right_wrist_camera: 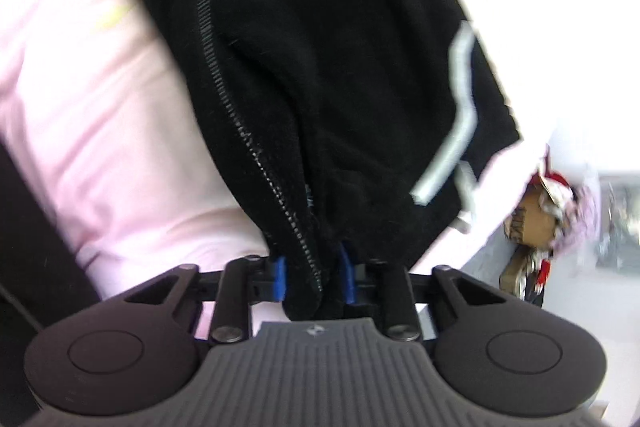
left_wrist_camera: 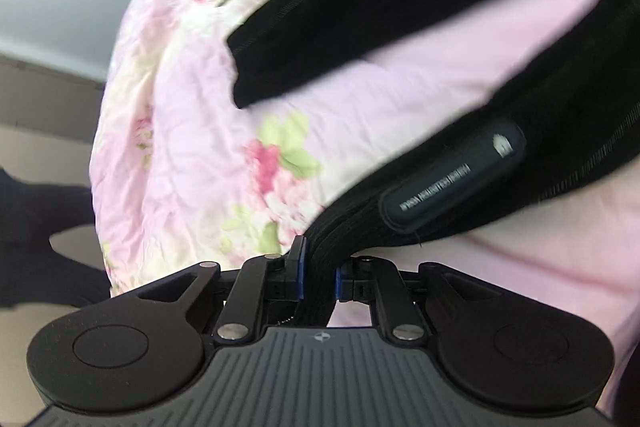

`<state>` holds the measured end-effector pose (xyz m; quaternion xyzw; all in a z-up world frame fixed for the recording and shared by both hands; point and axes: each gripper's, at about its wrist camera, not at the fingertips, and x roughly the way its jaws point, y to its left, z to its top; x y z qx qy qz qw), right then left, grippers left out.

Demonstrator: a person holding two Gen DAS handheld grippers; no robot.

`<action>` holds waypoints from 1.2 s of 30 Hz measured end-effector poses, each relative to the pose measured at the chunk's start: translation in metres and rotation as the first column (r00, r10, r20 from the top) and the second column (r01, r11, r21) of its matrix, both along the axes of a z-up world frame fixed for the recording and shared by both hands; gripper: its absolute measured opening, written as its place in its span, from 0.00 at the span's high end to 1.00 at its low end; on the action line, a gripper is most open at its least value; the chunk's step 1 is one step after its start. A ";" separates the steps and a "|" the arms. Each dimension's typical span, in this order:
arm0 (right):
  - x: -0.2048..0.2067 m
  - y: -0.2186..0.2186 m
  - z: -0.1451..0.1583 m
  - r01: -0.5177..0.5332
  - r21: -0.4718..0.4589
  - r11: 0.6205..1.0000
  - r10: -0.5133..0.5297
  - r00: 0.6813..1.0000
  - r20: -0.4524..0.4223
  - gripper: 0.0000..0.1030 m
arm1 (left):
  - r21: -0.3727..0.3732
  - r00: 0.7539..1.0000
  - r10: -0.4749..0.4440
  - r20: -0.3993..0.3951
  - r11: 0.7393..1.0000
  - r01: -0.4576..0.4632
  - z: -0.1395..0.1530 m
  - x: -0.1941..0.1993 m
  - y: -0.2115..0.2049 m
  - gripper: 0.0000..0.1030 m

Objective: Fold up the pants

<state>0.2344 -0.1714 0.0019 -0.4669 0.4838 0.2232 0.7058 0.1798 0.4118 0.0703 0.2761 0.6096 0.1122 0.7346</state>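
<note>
My left gripper [left_wrist_camera: 319, 273] had its pads mostly buried behind the ribbed waistband of the pants [left_wrist_camera: 400, 39], so I could not see where they met the cloth. The pants ran off the frame at one and three o'clock. The white lettering on the rubber label [left_wrist_camera: 452, 179] was too smeared to read. A dark shape [left_wrist_camera: 36, 227] at nine o'clock was cut by the edge; I could not tell what it was.

From my right gripper [right_wrist_camera: 312, 277], the pants [right_wrist_camera: 320, 67] left the frame at twelve o'clock. The clutter [right_wrist_camera: 548, 211] at three o'clock was blurred, brown and red, nothing more certain. The bedsheet [right_wrist_camera: 80, 107] washed out to white.
</note>
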 end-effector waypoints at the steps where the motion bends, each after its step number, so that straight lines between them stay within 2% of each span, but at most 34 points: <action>1: 0.008 -0.003 0.011 0.040 0.016 0.999 -0.040 0.999 0.022 0.90 | -0.006 1.000 0.024 0.016 1.000 -0.024 -0.005 -0.008 -0.005 0.86; 4: 0.035 -0.007 0.037 0.113 0.046 0.992 -0.116 0.992 0.055 0.91 | -0.012 0.994 0.093 0.054 0.996 -0.092 0.003 0.013 -0.026 0.86; 7: 0.067 -0.005 0.056 0.165 0.075 0.983 -0.172 0.981 0.094 0.92 | 0.002 0.987 0.136 0.085 0.991 -0.137 0.000 0.035 -0.025 0.86; 9: 0.090 -0.001 0.065 0.175 0.079 0.981 -0.184 0.974 0.129 0.93 | 0.004 0.981 0.156 0.112 0.987 -0.158 0.013 0.052 -0.024 0.86; 10: 0.103 0.002 0.069 0.177 0.075 0.981 -0.186 0.971 0.150 0.93 | 0.003 0.979 0.160 0.127 0.987 -0.162 -0.005 0.068 -0.013 0.86; 13: 0.149 0.015 0.070 0.190 0.056 0.980 -0.198 0.958 0.206 0.93 | 0.017 0.970 0.171 0.173 0.984 -0.177 -0.001 0.105 -0.004 0.86; 15: 0.184 0.020 0.065 0.209 0.059 0.976 -0.218 0.950 0.225 0.93 | 0.022 0.965 0.186 0.184 0.981 -0.194 -0.004 0.135 0.000 0.86; 18: 0.237 0.031 0.043 0.223 0.034 0.974 -0.225 0.947 0.229 0.93 | 0.043 0.969 0.195 0.150 0.978 -0.204 -0.031 0.188 0.008 0.86; 21: 0.283 0.041 0.005 0.234 -0.001 0.972 -0.229 0.955 0.188 0.93 | 0.081 0.977 0.179 0.116 0.979 -0.188 -0.070 0.232 0.008 0.86; 26: 0.319 0.048 -0.059 0.257 -0.039 0.965 -0.250 0.959 0.135 0.92 | 0.127 0.987 0.158 0.038 0.979 -0.161 -0.132 0.285 0.002 0.86; 29: 0.326 0.050 -0.079 0.246 -0.053 0.968 -0.239 0.965 0.111 0.91 | 0.131 0.986 0.168 0.014 0.977 -0.169 -0.156 0.294 0.007 0.87; 32: 0.328 0.051 -0.084 0.250 -0.056 0.967 -0.244 0.964 0.106 0.91 | 0.151 0.987 0.157 0.027 0.976 -0.160 -0.165 0.288 0.006 0.88; 34: 0.325 0.053 -0.077 0.248 -0.067 0.966 -0.240 0.964 0.118 0.92 | 0.152 0.987 0.150 0.052 0.976 -0.157 -0.158 0.278 0.006 0.89; 36: 0.317 0.052 -0.062 0.254 -0.058 0.965 -0.244 0.959 0.145 0.93 | 0.099 0.978 0.179 0.106 0.977 -0.189 -0.136 0.265 0.012 0.89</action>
